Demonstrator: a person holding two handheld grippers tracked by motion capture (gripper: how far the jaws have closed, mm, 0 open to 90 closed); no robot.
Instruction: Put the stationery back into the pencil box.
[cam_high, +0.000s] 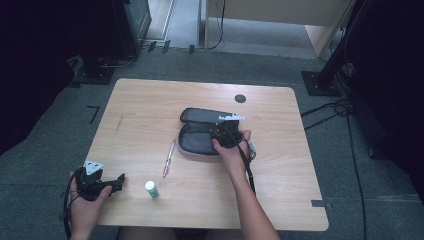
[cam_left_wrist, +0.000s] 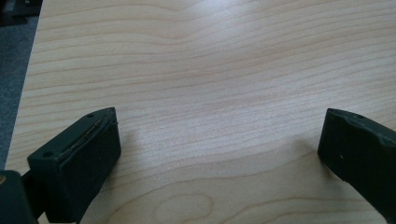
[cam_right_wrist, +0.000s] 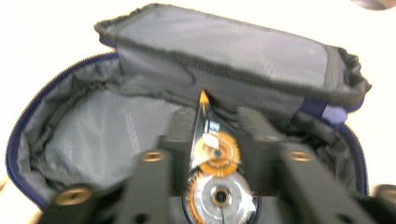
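- The right gripper is clenched on a clear correction-tape dispenser with orange gears, poised over the open grey fabric pencil case with blue zip edging at table centre.
- The left gripper stands released at seven o'clock, near the front-left edge of the pale wooden table.
- A silver pen and a small white bottle with green label lie between the grippers; bare tabletop stays open at eleven o'clock.

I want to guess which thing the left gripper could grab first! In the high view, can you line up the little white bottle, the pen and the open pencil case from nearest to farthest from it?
From the left gripper, at the table's near left corner:
1. White bottle, just to its right near the front edge.
2. Pen, farther right and further back.
3. Pencil case, lying open mid-table by the right gripper.
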